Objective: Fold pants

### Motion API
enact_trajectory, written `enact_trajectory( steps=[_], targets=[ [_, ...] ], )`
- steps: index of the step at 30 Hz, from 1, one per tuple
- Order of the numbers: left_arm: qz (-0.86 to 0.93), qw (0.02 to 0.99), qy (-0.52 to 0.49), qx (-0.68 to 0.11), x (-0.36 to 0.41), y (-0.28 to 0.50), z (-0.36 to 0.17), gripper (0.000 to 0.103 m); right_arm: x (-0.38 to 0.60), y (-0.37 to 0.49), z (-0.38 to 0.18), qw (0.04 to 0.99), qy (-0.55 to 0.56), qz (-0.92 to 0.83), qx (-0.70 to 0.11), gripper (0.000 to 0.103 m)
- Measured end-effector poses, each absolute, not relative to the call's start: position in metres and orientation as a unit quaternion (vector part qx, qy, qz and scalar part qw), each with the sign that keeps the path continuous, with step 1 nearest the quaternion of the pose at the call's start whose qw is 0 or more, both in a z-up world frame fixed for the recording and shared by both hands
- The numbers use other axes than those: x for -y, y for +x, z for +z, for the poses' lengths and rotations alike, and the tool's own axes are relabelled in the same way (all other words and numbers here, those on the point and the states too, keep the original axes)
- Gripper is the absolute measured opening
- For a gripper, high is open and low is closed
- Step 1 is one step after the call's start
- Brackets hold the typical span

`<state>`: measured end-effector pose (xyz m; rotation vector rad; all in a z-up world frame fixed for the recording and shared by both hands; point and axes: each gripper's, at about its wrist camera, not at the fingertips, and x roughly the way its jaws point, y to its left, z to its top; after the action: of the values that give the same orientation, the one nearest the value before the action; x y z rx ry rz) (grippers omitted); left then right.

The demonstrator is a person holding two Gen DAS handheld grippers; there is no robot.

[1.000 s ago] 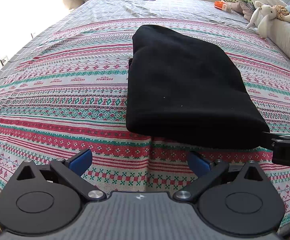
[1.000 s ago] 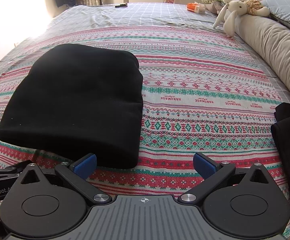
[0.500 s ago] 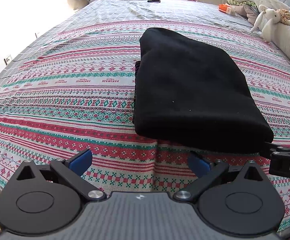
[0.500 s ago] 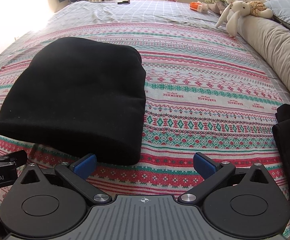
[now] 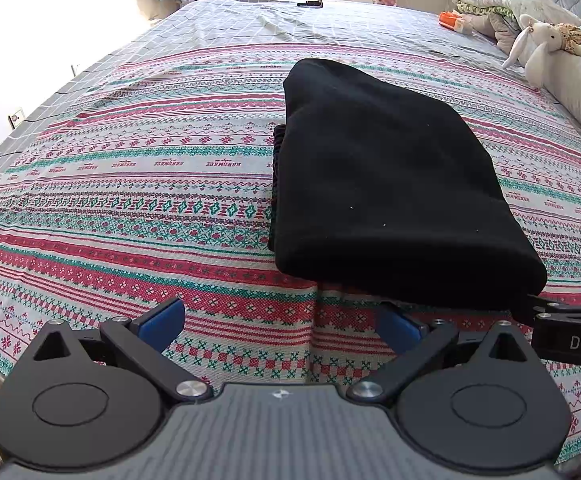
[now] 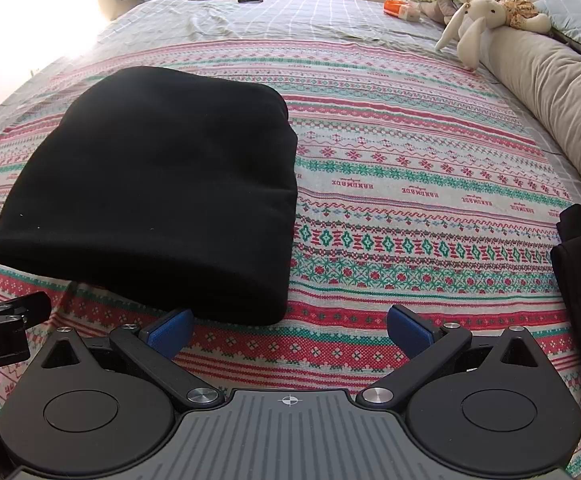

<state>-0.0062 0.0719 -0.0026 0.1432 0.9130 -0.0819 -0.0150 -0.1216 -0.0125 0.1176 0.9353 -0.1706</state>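
Just beyond both grippers: folded pants [image 5: 386,184] | left gripper [image 5: 278,320] apart | right gripper [image 6: 290,330] apart

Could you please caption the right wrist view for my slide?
Open right hand-held gripper before folded black pants on a patterned bedspread.

Open bedspread [image 5: 130,200] left of pants [image 5: 390,200]

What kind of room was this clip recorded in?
Most likely a home bedroom. The black pants lie folded on a wide bed under a patterned bedspread, with a stuffed rabbit on a long bolster and folded quilts at the far side.
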Motion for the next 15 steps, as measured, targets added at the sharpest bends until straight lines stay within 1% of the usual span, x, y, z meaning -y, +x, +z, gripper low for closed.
enact_trajectory(
  steps=[15],
  targets=[
    [-0.038, 0.894, 0.071, -0.441, -0.0716, -0.0062, -0.0039, 0.103, 0.122, -0.0146, -0.0132, 0.886, 0.062, -0.076, -0.453, 0.103]
  ],
)
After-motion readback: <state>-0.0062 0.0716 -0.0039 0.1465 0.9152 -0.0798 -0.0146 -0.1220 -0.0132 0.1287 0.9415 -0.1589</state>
